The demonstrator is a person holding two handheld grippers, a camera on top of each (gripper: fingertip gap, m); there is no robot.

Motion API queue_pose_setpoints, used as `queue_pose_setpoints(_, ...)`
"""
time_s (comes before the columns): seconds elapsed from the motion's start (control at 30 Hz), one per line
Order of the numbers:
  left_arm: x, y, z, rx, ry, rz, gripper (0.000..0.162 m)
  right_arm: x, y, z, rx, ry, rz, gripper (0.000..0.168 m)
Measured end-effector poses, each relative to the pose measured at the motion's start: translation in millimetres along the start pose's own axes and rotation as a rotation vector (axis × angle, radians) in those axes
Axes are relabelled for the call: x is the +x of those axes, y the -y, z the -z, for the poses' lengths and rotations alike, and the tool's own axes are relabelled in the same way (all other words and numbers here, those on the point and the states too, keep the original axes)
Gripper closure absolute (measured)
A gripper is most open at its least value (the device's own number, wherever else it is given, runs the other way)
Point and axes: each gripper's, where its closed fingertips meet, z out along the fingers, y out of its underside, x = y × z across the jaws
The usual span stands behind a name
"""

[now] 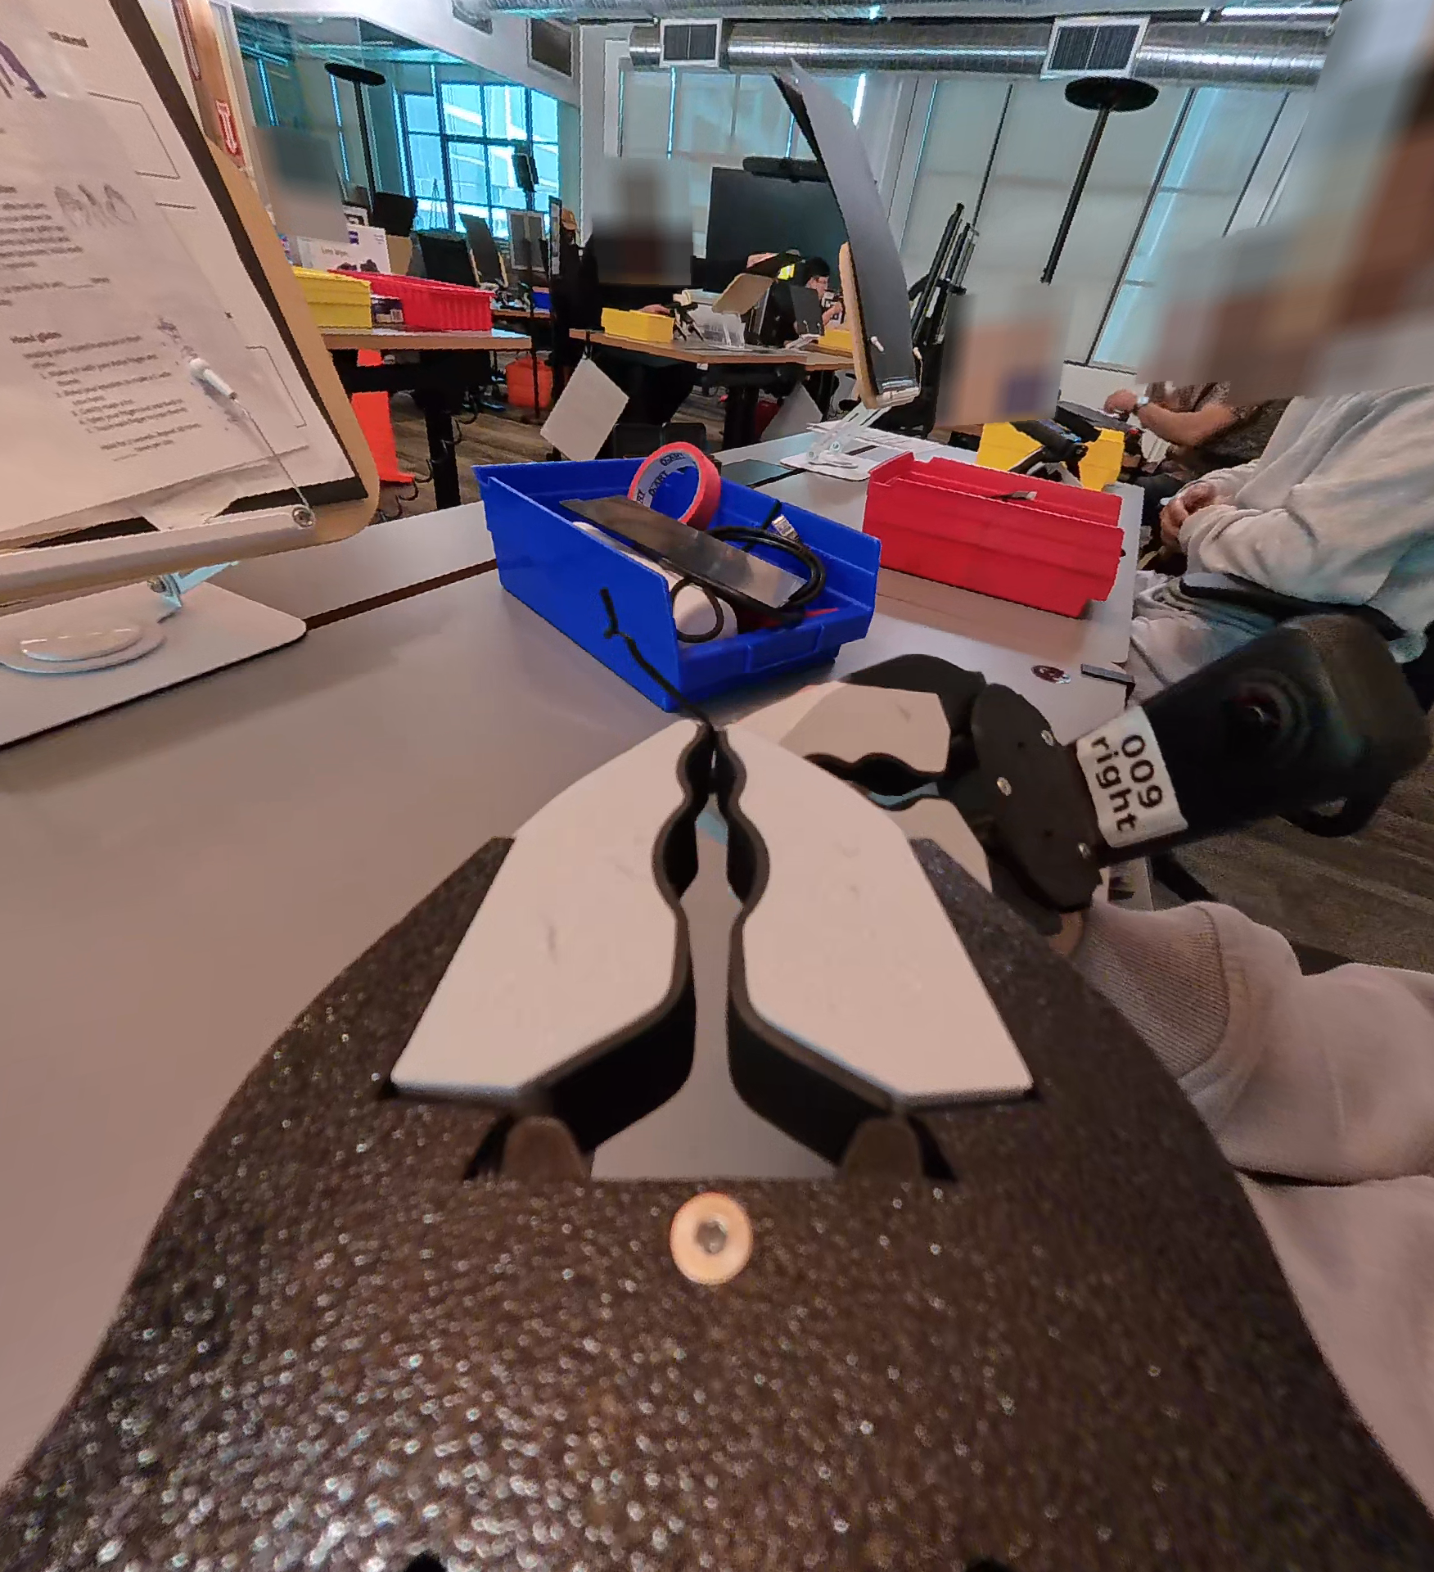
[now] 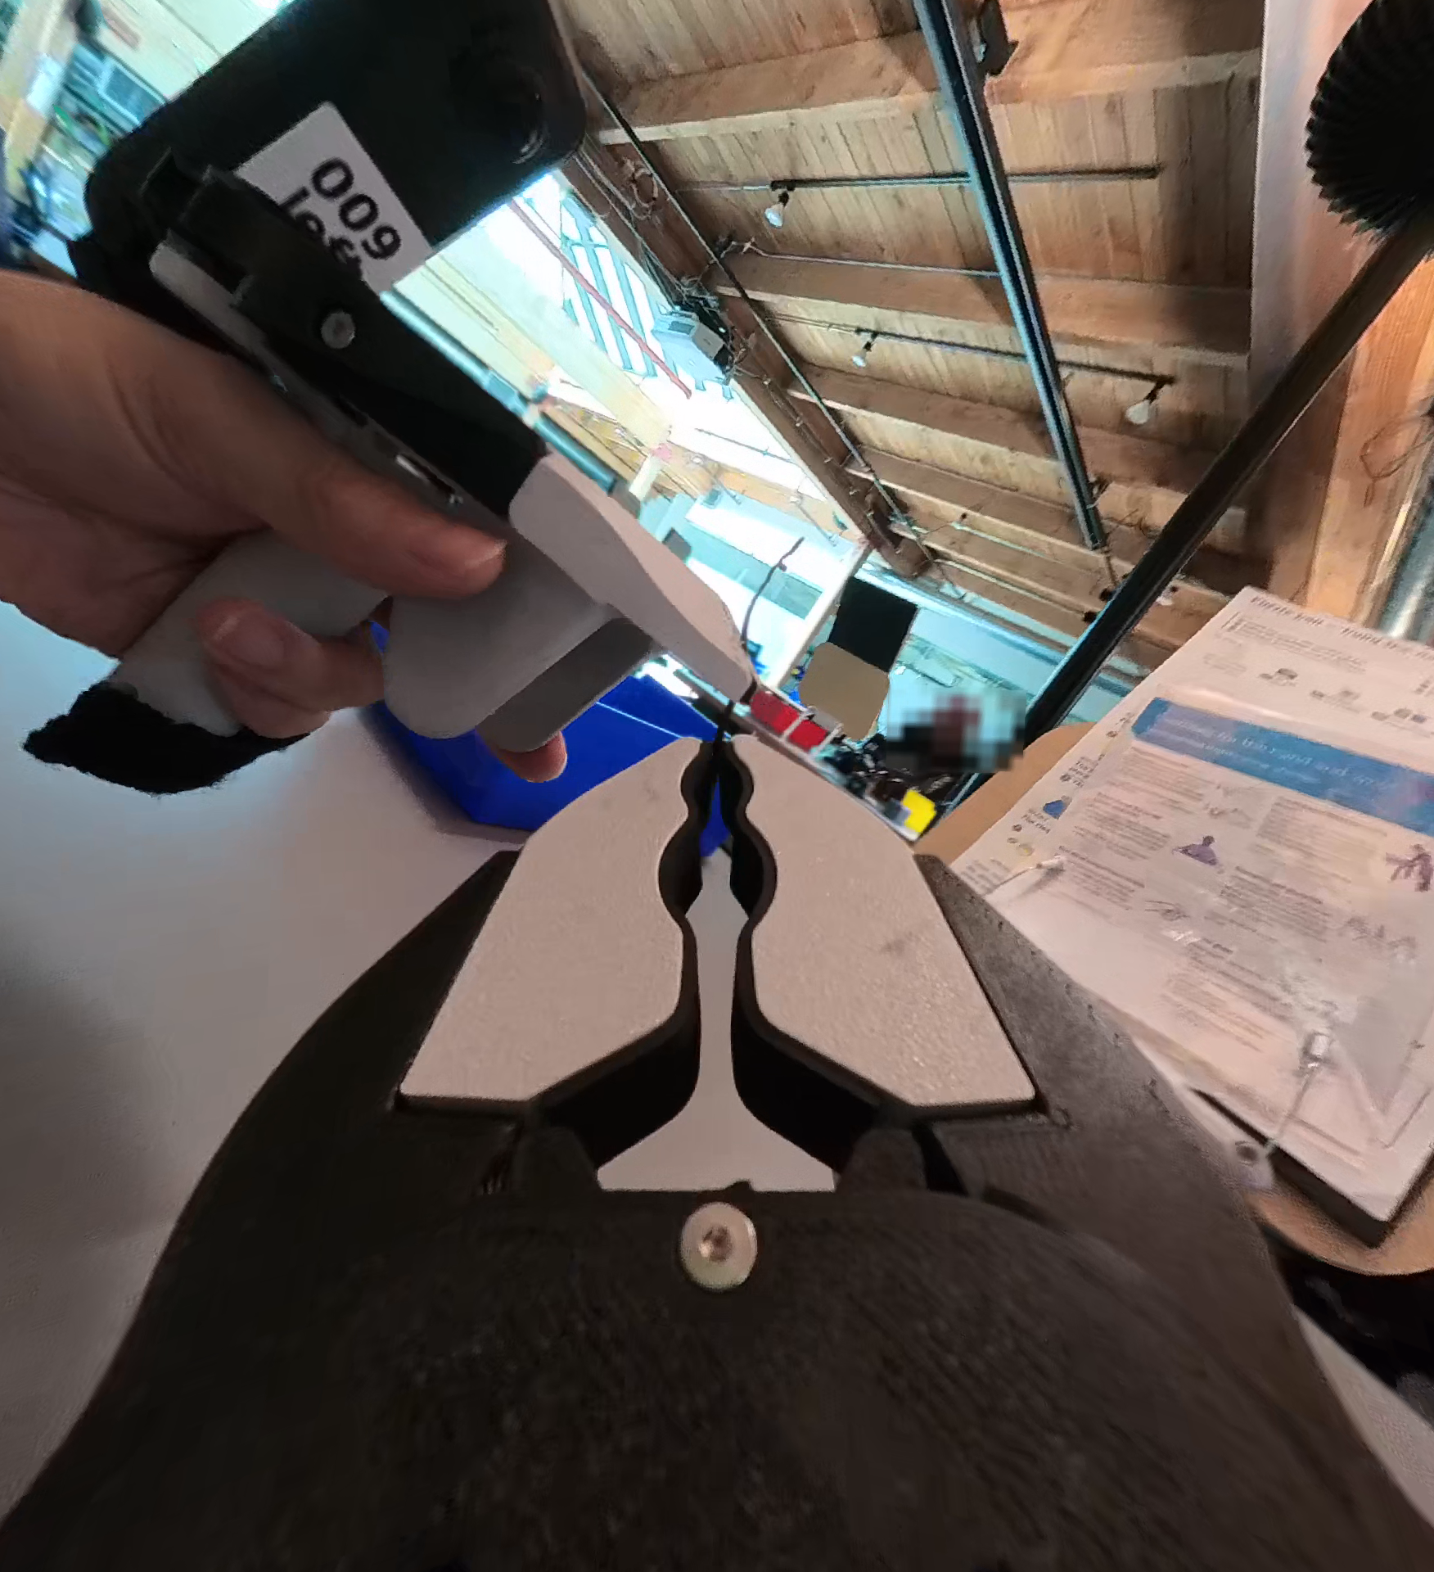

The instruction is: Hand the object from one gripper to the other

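Observation:
A thin black cord (image 1: 637, 655) rises from the tips of my left gripper (image 1: 709, 731), which is shut on it above the grey table (image 1: 271, 808). My right gripper (image 1: 816, 748) comes in from the right, and its tips meet the left tips. In the right wrist view my right gripper (image 2: 718, 748) is shut on the lower part of the same cord (image 2: 760, 595). The hand-held left gripper (image 2: 743, 680) pinches the cord just above, and the cord's free end sticks up past it.
A blue bin (image 1: 560, 553) just beyond the grippers holds a red tape roll (image 1: 675, 485), a black cable and a dark flat strip. A red bin (image 1: 994, 544) stands to the right, and a paper stand (image 1: 101, 340) to the left. A seated person (image 1: 1334, 510) is at the far right. Less than 4 cm separates the two grippers' tips.

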Motion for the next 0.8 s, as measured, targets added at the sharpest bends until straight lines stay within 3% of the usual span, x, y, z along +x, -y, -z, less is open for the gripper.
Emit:
queue_pose_setpoints(0.1, 5, 3, 1, 0.017, -0.037, -0.004, 0.160, 4, 4, 1, 0.027, 0.014, -0.120, 0.168)
queue_pose_setpoints(0.17, 7, 5, 2, 0.026, -0.054, -0.018, 0.146, 20, 2, 3, 0.043, -0.040, -0.276, 0.168)
queue_pose_setpoints(0.27, -2, 4, 4, 0.008, -0.005, -0.081, 0.136, 66, -20, 15, -0.040, -0.228, -0.497, 0.168)
queue_pose_setpoints(0.4, -22, -3, 7, -0.013, 0.046, -0.079, 0.135, 146, -55, 53, -0.219, -0.461, -0.577, 0.168)
queue_pose_setpoints(0.6, -42, -2, 19, 0.034, -0.027, 0.016, 0.131, 263, -93, 141, -0.501, -0.730, -0.426, 0.167)
queue_pose_setpoints(0.8, -67, -7, 29, 0.079, -0.060, 0.031, 0.131, 292, -148, 203, -0.785, -0.780, -0.266, 0.167)
